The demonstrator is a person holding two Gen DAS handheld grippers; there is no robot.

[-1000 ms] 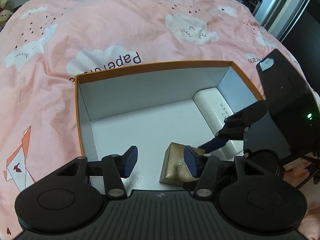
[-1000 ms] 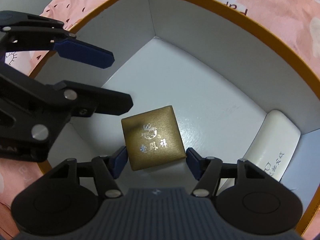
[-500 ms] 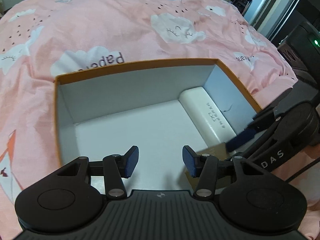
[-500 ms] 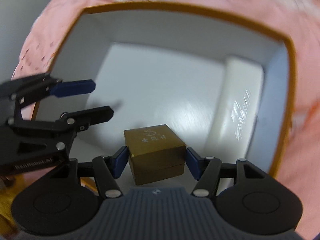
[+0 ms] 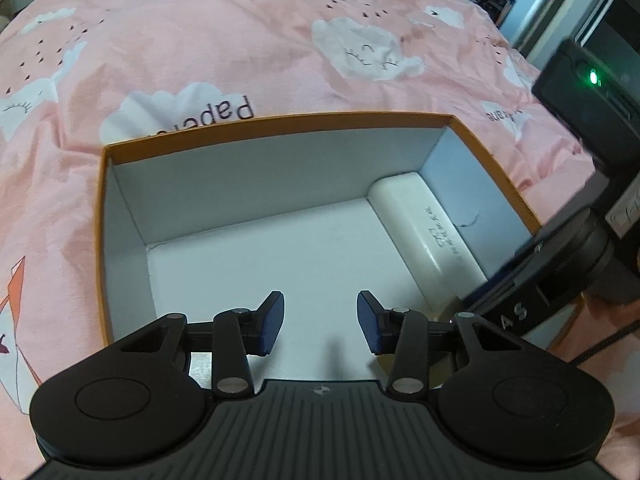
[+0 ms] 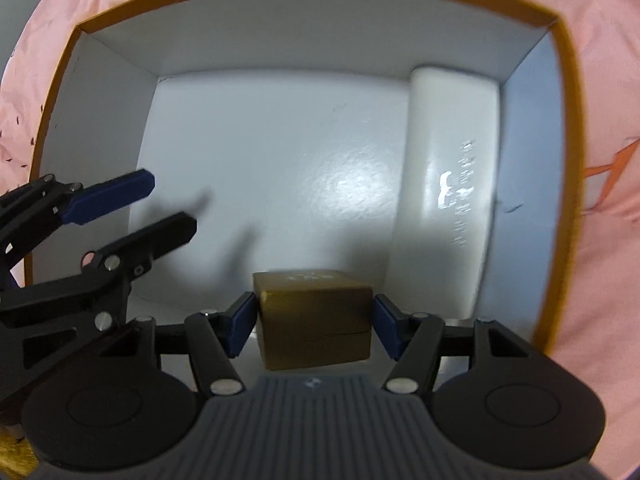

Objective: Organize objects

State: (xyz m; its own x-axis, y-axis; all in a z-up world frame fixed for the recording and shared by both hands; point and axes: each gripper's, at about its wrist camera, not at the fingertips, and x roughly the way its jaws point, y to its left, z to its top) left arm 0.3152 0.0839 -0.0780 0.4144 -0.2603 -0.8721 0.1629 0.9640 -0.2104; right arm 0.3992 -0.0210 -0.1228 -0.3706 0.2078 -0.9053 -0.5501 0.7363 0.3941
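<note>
Gold box (image 6: 314, 316) clamped in right claw (image 6: 314, 326); left claw (image 5: 320, 322) empty, narrowing

Cardboard box (image 5: 280, 120): orange matt rim, white interior; floor lightly textured, with a soft sheen under the light in the right wrist view. White case (image 6: 452, 160): smooth, glossy, silvery print. Gold box (image 6: 316, 320): brushed metallic-looking finish, satin. Bedspread (image 5: 240, 40): pink printed cloth, matt, creased. Left gripper (image 5: 320, 318) and right gripper (image 6: 314, 322): black matt plastic, blue pads, bright metal pivot pins, ribbed housing.
</note>
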